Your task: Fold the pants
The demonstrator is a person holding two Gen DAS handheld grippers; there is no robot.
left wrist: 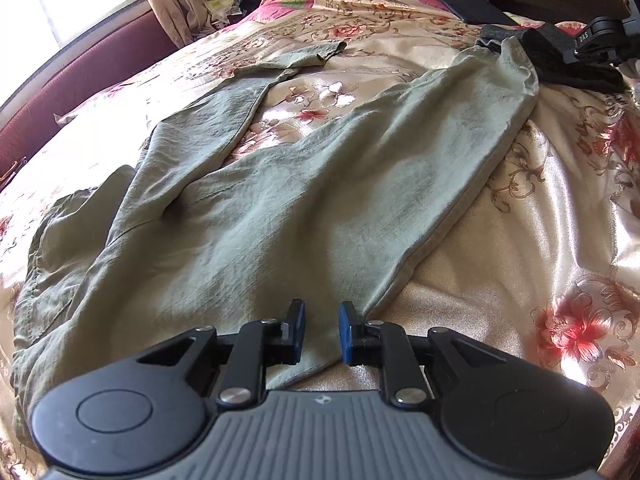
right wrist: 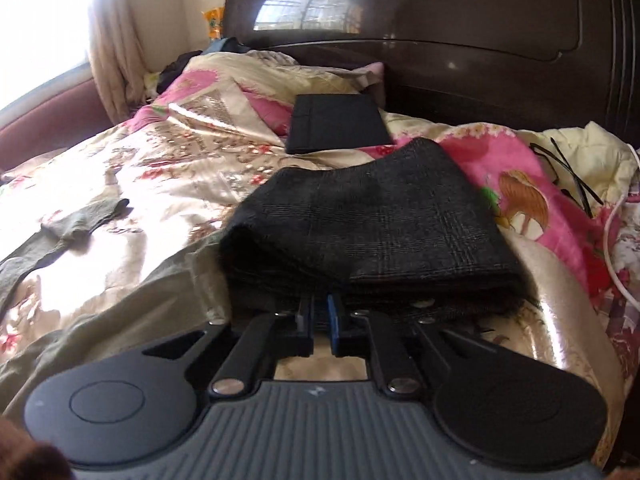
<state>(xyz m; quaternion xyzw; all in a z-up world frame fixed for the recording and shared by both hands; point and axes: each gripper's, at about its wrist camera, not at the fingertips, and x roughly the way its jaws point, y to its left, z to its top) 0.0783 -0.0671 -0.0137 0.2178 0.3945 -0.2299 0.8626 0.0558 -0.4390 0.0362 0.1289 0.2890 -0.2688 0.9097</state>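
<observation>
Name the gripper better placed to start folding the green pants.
Left. The left gripper sits over the green pants at their near edge; the right gripper faces the folded dark garment instead.

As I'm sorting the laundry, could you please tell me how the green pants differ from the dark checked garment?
The green pants lie spread out and wrinkled, legs apart; the dark checked garment is folded into a compact stack. The pants are plain pale green, the garment near-black with faint checks. Both rest on the floral bedspread.

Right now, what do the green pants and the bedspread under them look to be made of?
Green pants: thin woven cloth, likely cotton or linen, matte, finely creased. Bedspread: satin-like, probably synthetic or silk, glossy with bright sheen over the flower print.
</observation>
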